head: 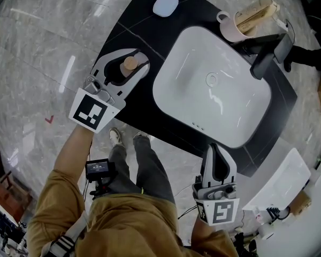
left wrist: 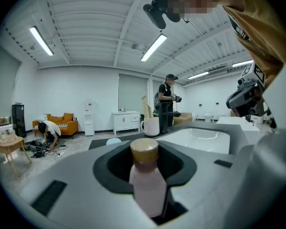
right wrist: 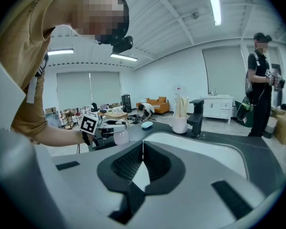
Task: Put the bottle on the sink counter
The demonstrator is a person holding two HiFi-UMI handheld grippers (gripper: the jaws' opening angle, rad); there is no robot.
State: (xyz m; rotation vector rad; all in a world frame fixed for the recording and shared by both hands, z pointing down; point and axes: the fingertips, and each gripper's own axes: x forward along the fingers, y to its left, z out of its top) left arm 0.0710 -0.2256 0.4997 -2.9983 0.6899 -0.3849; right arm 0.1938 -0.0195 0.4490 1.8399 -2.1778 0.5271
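Bottle [left wrist: 145, 185]: upright, brown cap on top, long side up and down.
Place: over the dark counter [head: 138, 16], beside the sink [head: 176, 58]; maybe touching it.
Left gripper [head: 130, 64]: pinching the bottle.
Right gripper [right wrist: 142, 162]: pressed together, empty.

The bottle [left wrist: 145, 175], pale pink with a tan cap, stands upright, gripped by its body between the jaws of the left gripper [head: 139, 61]. It is over the black sink counter [head: 142, 15] near the left corner, at nine o'clock from the white basin [head: 211, 90]. Whether its base touches the counter cannot be told.
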